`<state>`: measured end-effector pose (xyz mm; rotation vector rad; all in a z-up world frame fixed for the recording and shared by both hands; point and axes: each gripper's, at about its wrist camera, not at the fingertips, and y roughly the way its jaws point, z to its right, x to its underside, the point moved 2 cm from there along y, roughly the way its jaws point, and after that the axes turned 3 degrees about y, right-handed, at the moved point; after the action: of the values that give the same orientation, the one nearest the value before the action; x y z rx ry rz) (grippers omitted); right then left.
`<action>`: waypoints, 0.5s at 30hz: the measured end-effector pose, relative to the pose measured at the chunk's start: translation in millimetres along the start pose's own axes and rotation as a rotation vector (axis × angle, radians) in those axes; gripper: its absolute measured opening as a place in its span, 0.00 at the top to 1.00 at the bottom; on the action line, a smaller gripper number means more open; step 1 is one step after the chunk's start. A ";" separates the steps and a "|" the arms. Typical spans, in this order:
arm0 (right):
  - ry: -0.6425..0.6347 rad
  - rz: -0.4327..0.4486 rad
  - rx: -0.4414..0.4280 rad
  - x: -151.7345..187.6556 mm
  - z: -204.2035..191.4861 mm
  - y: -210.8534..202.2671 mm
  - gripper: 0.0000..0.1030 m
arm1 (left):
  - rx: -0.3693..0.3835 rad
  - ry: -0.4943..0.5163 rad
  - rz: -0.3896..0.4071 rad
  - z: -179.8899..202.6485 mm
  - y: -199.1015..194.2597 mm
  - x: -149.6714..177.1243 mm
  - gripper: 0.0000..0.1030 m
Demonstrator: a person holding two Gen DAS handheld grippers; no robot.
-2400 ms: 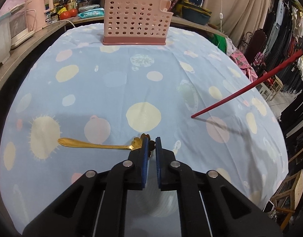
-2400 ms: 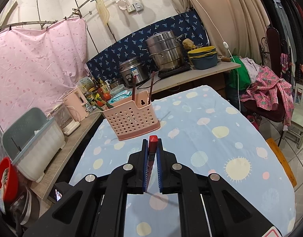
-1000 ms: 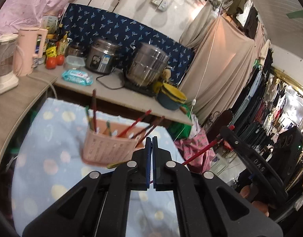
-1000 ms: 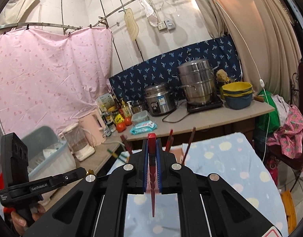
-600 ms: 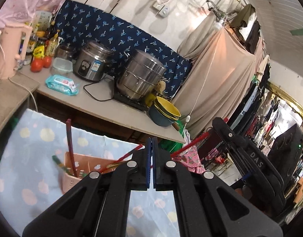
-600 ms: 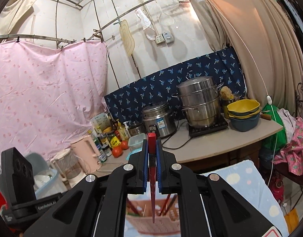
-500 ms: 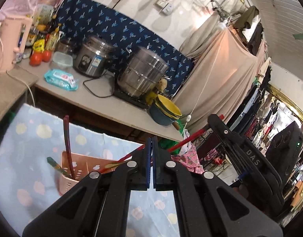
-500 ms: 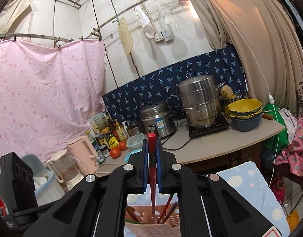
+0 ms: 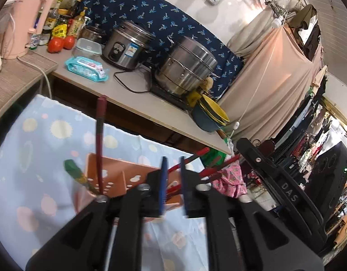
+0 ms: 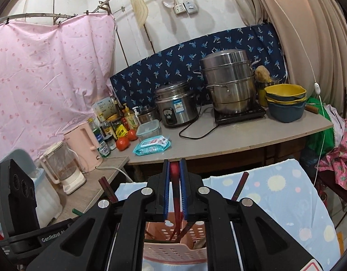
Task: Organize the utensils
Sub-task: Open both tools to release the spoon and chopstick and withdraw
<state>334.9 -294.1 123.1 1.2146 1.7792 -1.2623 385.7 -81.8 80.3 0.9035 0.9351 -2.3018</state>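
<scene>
Left gripper [image 9: 172, 180] has opened — red chopstick [image 10: 175, 188] between right gripper [image 10: 174, 187] pads

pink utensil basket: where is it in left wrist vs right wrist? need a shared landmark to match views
Left wrist: pink utensil basket lower centre, partly behind the left claw.
Right wrist: basket at bottom centre, under the right claw.
Shared landmark: steel steamer pot on the back counter.

Two tomatoes [image 10: 126, 140], two steel pots [image 10: 230, 83], one pink kettle [image 10: 84, 149].
</scene>
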 end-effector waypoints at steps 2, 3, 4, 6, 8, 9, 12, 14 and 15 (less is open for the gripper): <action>0.004 0.004 0.001 1.0 1.0 -5.1 0.78 | -0.024 0.015 0.015 0.4 -6.0 0.5 0.69; 0.007 0.007 0.002 0.7 0.2 -4.5 0.76 | -0.037 0.033 0.025 2.0 -10.1 1.5 0.68; 0.009 0.009 0.000 2.0 0.1 -7.8 0.72 | -0.057 0.053 0.030 3.7 -14.2 3.3 0.68; 0.003 0.009 0.000 6.7 -0.8 -16.2 0.72 | -0.111 0.096 0.040 6.2 -21.2 7.0 0.68; -0.011 -0.001 0.010 15.7 -1.5 -25.4 0.70 | -0.190 0.160 0.055 11.9 -31.7 15.2 0.66; -0.014 -0.008 0.017 21.3 -1.1 -31.1 0.68 | -0.225 0.189 0.060 14.6 -36.0 19.6 0.66; -0.020 -0.033 0.031 43.6 3.9 -49.1 0.63 | -0.356 0.304 0.078 25.0 -48.8 39.6 0.64; -0.027 -0.058 0.052 60.6 6.7 -59.2 0.63 | -0.410 0.343 0.069 27.8 -55.6 52.3 0.63; -0.028 -0.073 0.061 69.8 8.6 -63.9 0.63 | -0.428 0.356 0.059 28.1 -59.0 60.3 0.63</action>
<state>249.5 -287.1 82.1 1.1688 1.7911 -1.3781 297.1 -76.1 76.3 1.1431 1.4575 -1.8137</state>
